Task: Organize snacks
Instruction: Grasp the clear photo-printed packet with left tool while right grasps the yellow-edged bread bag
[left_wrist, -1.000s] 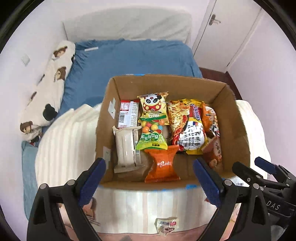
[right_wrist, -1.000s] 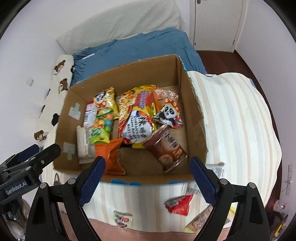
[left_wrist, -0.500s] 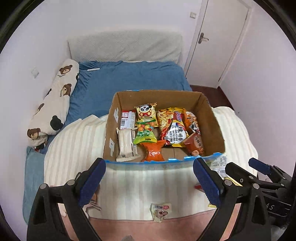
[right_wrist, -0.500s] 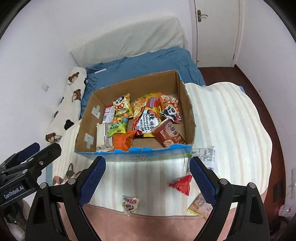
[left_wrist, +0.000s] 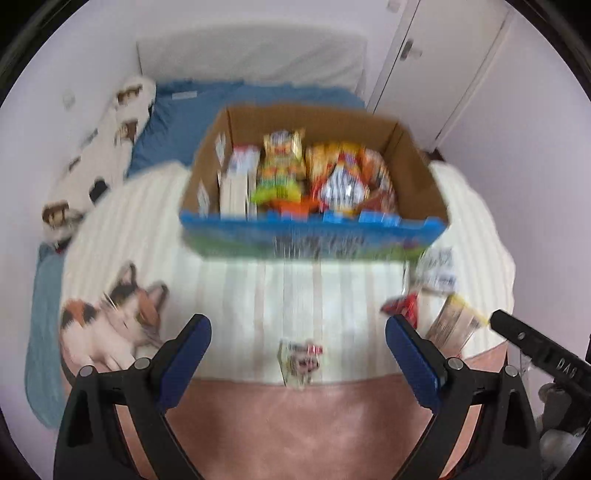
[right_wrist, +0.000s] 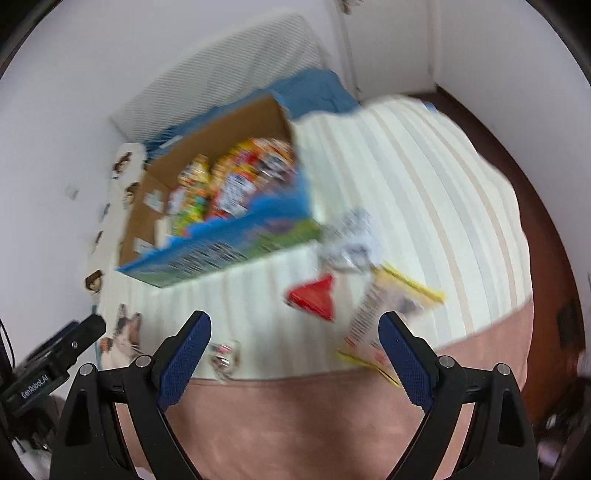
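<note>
Both views are motion-blurred. The cardboard box (left_wrist: 314, 229), filled with snack packets (left_wrist: 306, 173), sits on the striped blanket (left_wrist: 258, 295). Loose on the blanket, outside the box: a red packet (right_wrist: 314, 297), a yellow-edged packet (right_wrist: 384, 317), a silvery wrapper (right_wrist: 351, 240) and a small packet (left_wrist: 300, 356). The left gripper (left_wrist: 298, 356) is spread wide, empty. The right gripper (right_wrist: 295, 354) is likewise spread, holding nothing.

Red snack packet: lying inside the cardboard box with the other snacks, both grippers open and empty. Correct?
Not quite. The right wrist view shows the red snack packet lying on the striped blanket, outside the cardboard box. The rest holds: left gripper and right gripper are open and empty.
</note>
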